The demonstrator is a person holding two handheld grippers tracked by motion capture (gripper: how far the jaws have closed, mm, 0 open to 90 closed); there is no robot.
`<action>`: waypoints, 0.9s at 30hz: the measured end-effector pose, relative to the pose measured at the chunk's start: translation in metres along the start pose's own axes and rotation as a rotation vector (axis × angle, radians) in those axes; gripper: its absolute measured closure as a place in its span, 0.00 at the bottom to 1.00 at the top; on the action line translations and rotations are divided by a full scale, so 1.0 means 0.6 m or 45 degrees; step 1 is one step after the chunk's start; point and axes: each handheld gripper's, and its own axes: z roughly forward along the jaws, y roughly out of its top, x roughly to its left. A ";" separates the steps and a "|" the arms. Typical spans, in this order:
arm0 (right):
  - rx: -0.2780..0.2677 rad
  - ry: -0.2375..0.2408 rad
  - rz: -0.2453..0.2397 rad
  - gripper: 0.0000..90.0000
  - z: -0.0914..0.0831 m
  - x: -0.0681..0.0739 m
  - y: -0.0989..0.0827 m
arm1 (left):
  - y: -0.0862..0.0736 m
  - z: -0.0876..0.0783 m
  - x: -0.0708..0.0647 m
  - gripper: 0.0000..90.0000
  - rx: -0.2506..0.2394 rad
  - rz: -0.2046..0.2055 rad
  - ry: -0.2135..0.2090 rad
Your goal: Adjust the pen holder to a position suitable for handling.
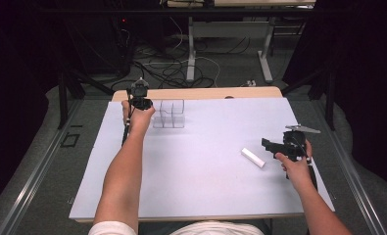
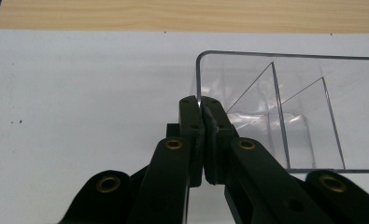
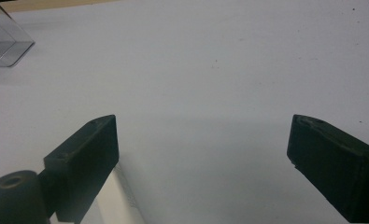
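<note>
Left hand-held gripper (image 2: pixel 202 140) pinches the thin wall of the clear divided box (image 2: pixel 285 112) at the table's (image 1: pixel 196 176) far side; it may slip or tip. Right hand-held gripper (image 3: pixel 201 154), jaws wide and empty, sits just beside the white cylinder (image 1: pixel 253 157).

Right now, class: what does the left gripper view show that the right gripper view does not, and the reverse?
Left gripper view: the left gripper, jaws shut on the wall of the clear box, whose dividers are plain. Right gripper view: the right gripper, jaws wide open, with a white stick beside one jaw. Both: the white sheet, the box, and the wooden table edge.
</note>
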 end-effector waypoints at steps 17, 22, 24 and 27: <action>0.004 -0.008 0.016 0.10 0.001 0.001 0.000 | -0.044 -0.045 -0.019 0.99 0.072 0.004 -0.072; 0.000 -0.004 -0.001 0.10 0.002 0.002 0.000 | -0.061 -0.063 -0.021 0.99 0.063 0.024 -0.075; 0.001 -0.003 0.000 0.10 0.002 0.002 0.000 | -0.069 -0.067 -0.019 0.99 0.070 0.018 -0.061; 0.010 -0.002 0.005 0.10 0.003 0.000 0.000 | -0.080 -0.068 -0.016 0.99 0.082 0.014 -0.058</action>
